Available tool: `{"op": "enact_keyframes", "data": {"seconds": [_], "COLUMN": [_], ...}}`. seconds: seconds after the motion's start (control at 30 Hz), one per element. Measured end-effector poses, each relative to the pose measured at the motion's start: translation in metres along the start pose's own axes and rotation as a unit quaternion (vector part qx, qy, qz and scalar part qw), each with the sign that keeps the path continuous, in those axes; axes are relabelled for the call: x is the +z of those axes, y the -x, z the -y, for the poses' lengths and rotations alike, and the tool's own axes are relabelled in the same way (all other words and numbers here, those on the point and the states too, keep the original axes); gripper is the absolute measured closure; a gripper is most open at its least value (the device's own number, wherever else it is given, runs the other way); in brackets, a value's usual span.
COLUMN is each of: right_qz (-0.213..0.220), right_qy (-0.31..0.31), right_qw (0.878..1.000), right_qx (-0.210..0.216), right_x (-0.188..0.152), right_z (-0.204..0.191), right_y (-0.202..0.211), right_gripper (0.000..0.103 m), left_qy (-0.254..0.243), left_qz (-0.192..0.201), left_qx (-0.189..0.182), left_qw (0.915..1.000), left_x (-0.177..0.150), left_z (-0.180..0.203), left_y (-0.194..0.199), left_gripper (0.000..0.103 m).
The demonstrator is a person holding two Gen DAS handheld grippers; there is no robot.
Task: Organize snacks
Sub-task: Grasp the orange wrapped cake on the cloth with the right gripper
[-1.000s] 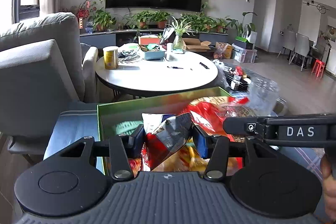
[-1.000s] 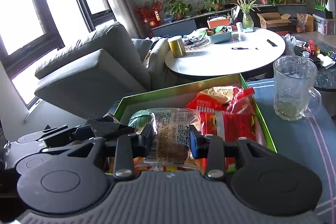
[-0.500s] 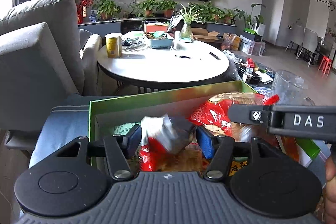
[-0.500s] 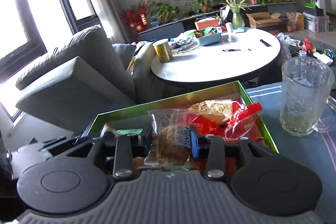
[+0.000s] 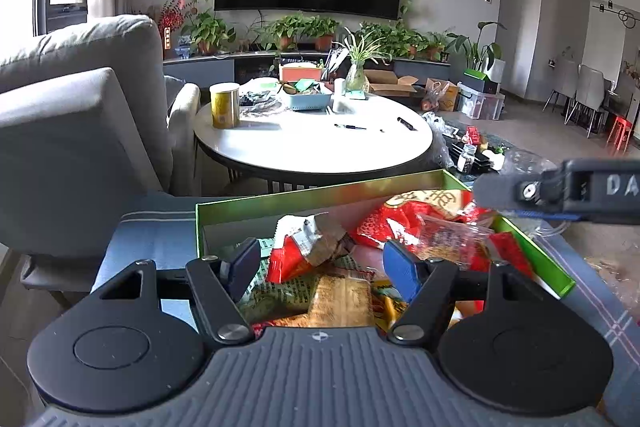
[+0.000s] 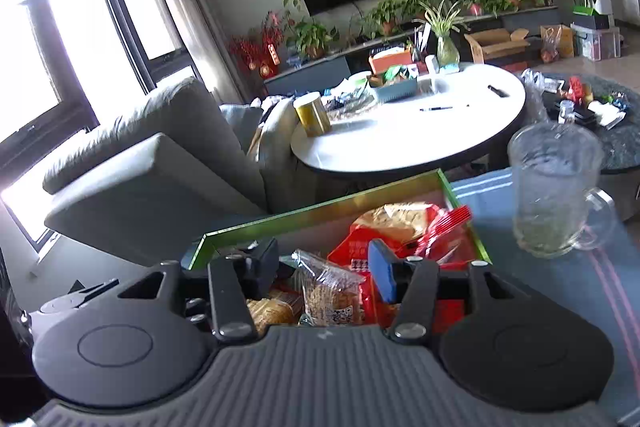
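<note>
A green box (image 5: 320, 193) full of snack packets lies on a blue cloth in front of both grippers. My left gripper (image 5: 322, 261) hangs over its near left part, jaws opening. A red-and-silver packet (image 5: 308, 243) rests in the box between them, with a gap to each pad. My right gripper (image 6: 323, 265) is over the same green box (image 6: 320, 215), jaws opening. A clear packet with a brown biscuit (image 6: 332, 291) lies loose between its pads. The right gripper (image 5: 560, 191) also shows at the right edge of the left wrist view.
A glass mug (image 6: 556, 187) stands on the blue cloth right of the box. Behind it are a round white table (image 5: 312, 143) with a yellow tin (image 5: 225, 105) and, to the left, a grey sofa (image 5: 76, 131). A large red packet (image 5: 404, 223) fills the box's far right.
Both grippers were shut on their packets a second ago. Both have since spread their jaws, and the two packets now rest loose in the box.
</note>
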State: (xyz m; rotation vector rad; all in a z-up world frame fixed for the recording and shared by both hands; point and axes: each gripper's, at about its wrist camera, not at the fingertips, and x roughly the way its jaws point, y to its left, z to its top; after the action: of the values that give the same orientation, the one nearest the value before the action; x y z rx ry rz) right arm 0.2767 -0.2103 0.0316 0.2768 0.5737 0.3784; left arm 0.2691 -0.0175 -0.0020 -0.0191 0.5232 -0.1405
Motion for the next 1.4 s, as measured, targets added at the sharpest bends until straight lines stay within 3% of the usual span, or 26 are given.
{"op": "enact_keyframes", "data": {"seconds": [0.23,0.43,0.63,0.97,1.17,1.4], "right_qz": [0.012,0.007,-0.035,-0.143,-0.174,-0.195], "right_qy": [0.022,0.015,-0.001,0.093,0.153,0.191], "right_qw": [1.000,0.999,0.998,0.985,0.973,0.962], "right_qx": [-0.012,-0.039,-0.056,-0.018,0.009,-0.017], "right_x": [0.004,-0.012,-0.040,-0.107,-0.127,-0.147], "right_z": [0.010,0.031,0.052,0.054,0.051,0.046], "right_y": [0.039,0.058,0.069,0.099,0.117,0.097], "right_gripper": [0.036,0.035,0.035,0.027,0.023,0.023], "left_qy": [-0.008,-0.020,-0.023,-0.008,-0.005,-0.040], "left_qz": [0.007,0.002,-0.012,-0.038,-0.045,-0.051], "left_qx": [-0.008,-0.025,-0.037,-0.016,-0.019,-0.043], "left_qw": [0.9999,0.9995,0.9990,0.9991,0.9988,0.9970], "left_x": [-0.006,-0.019,-0.037,-0.063,-0.070,-0.074], "left_z": [0.011,0.029,0.040,0.037,0.041,0.066], "left_y": [0.029,0.053,0.070,0.081,0.088,0.092], "left_gripper": [0.037,0.037,0.037,0.037,0.037,0.037]}}
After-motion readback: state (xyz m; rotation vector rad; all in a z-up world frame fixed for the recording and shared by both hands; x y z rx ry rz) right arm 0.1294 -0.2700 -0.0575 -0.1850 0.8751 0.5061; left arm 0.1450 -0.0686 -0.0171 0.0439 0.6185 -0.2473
